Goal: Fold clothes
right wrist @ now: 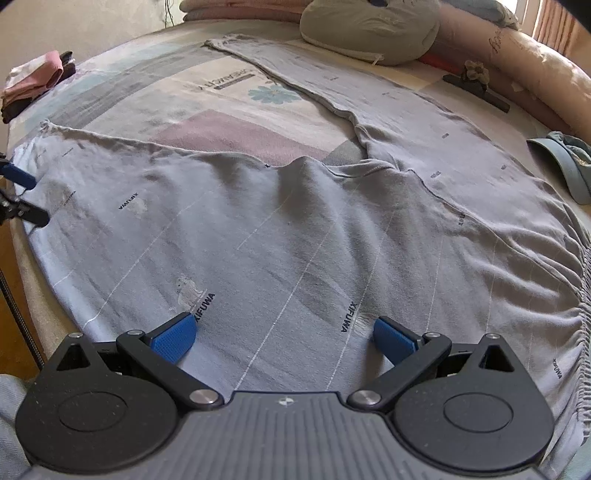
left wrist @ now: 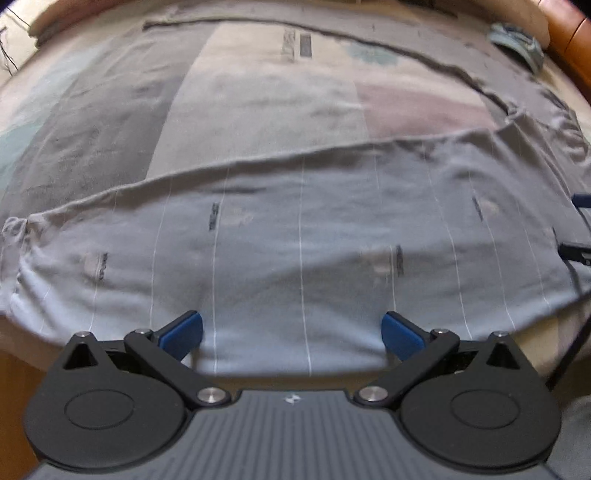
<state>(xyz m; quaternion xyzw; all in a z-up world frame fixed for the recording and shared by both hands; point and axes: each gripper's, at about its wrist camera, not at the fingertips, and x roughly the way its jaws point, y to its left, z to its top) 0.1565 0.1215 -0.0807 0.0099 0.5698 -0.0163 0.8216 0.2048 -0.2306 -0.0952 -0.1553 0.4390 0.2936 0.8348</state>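
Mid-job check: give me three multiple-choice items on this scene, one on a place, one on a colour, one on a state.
1. Where do the grey trousers lie?
A. spread on the bed
B. on the floor
C. on a hanger

2. What colour are the gripper pads?
A. red
B. blue
C. white

3. How is the right gripper?
A. shut on cloth
B. open
C. out of view

Answers: 1 A, the legs lie flat on the patterned bedsheet; 2 B, both pads show blue; 3 B, the fingers stand wide apart, holding nothing.

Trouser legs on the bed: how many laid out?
2: the near leg lies under both grippers' open fingers; the far leg runs toward the pillow.
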